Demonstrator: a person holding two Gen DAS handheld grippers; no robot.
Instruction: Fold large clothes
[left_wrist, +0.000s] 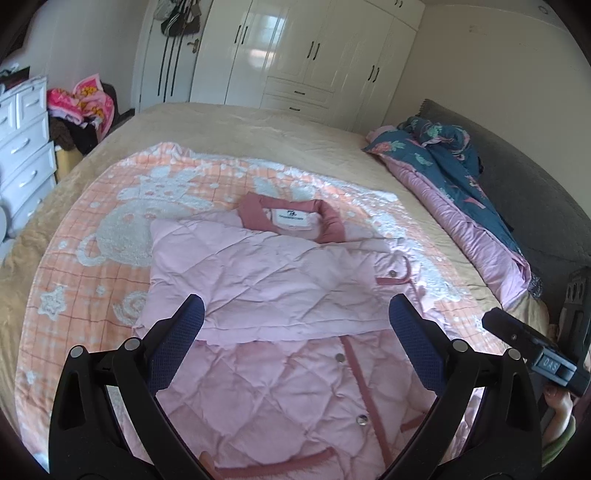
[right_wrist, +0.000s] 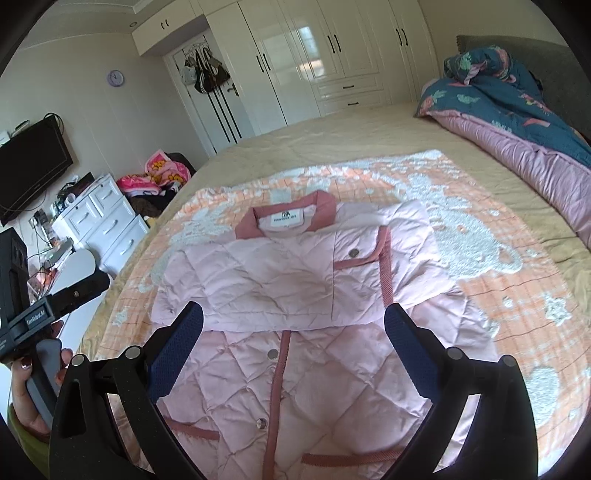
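A pink quilted jacket (left_wrist: 280, 280) with a darker pink collar (left_wrist: 255, 212) lies front-up on an orange and white blanket (left_wrist: 110, 221) on the bed. Its sleeves are folded across the chest. It also shows in the right wrist view (right_wrist: 280, 280). My left gripper (left_wrist: 295, 310) is open and empty, hovering above the jacket's lower half. My right gripper (right_wrist: 293, 314) is open and empty above the same area. The right gripper's body shows at the right edge of the left wrist view (left_wrist: 532, 347), and the left gripper's body shows at the left of the right wrist view (right_wrist: 40, 317).
A rolled blue and pink quilt (left_wrist: 454, 173) lies along the bed's right side by a grey headboard (left_wrist: 535, 184). A white drawer chest (right_wrist: 99, 221) and a pile of clothes (right_wrist: 162, 177) stand left of the bed. White wardrobes (left_wrist: 295, 55) line the far wall.
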